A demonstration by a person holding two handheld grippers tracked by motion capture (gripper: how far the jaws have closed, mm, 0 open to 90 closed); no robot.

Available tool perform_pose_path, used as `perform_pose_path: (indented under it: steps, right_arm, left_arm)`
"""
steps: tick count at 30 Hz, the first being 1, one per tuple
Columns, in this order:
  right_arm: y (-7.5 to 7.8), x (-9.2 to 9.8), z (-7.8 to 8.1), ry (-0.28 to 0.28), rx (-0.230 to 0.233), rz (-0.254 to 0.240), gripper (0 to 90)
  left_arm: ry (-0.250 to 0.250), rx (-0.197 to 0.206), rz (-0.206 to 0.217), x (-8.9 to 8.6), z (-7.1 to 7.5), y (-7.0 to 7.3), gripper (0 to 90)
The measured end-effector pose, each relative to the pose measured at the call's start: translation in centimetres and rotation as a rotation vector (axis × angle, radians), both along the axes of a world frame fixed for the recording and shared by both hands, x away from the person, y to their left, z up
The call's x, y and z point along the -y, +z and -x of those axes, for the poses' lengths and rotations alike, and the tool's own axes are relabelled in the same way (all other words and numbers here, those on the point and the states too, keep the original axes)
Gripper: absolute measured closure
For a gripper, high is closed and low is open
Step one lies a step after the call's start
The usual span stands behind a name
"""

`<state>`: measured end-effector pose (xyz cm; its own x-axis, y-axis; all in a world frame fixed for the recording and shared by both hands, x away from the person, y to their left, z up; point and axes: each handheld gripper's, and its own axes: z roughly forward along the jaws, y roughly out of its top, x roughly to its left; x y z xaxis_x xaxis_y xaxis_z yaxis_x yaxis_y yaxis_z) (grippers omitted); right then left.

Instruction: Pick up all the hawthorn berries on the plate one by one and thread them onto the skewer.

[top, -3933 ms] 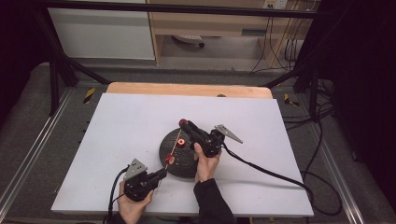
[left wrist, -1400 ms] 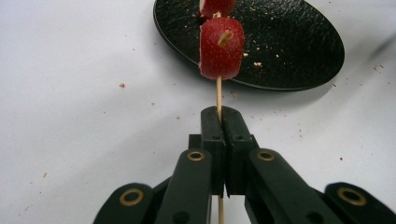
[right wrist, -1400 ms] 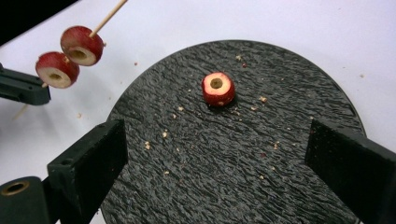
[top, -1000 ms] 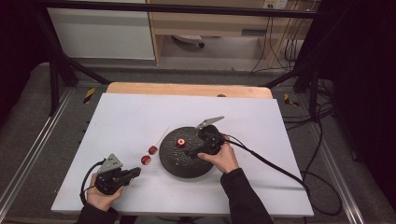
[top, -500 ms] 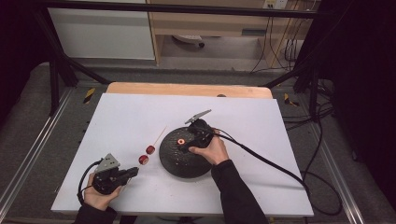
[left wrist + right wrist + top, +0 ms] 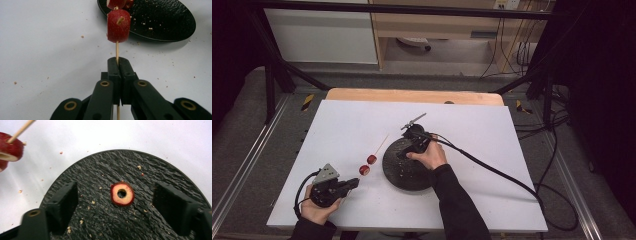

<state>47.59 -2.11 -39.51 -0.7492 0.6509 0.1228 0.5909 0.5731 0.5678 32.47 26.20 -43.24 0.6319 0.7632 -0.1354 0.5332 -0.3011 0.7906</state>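
1. Black left tool [image 6: 117, 75]: jaws clamped on a thin wooden skewer [image 6: 116, 51], held low at the near-left of the white surface [image 6: 337, 130].
2. Skewer carries red fruit slices [image 6: 119, 25], lined up toward the plate rim; in the high view two slices [image 6: 367, 165] sit just left of the plate.
3. Right tool [image 6: 117, 202]: jaws apart and just been closing, nothing pinched yet.
4. One cored red slice [image 6: 122, 193] lies flat between them, mid-plate, clear of both pads.
5. Dark textured round plate [image 6: 155, 172] sits centre of the surface, crumbs scattered on it.
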Motion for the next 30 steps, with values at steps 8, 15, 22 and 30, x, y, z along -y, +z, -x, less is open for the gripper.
perform_pose_path:
  steps: [8, 15, 22, 30]
  right_arm:
    - [-0.8, -0.5, -1.2, -0.007, -0.045, 0.034, 40.0]
    - [-1.3, -0.4, -1.9, -0.016, -0.098, 0.052, 49.1]
    - [-1.5, -0.3, -2.3, -0.019, -0.142, 0.052, 55.1]
    - [-1.5, -0.2, -2.6, -0.045, -0.174, 0.043, 58.7]
  left_arm:
    - [-0.004, -0.002, 0.000, 0.0, 0.0, 0.0, 88.5]
    - [-0.008, -0.003, -0.003, 0.1, 0.0, 0.0, 88.6]
    - [-0.009, -0.003, -0.003, 0.1, 0.0, 0.0, 88.5]
    - [-0.011, -0.004, -0.002, 0.2, -0.1, -0.1, 88.5]
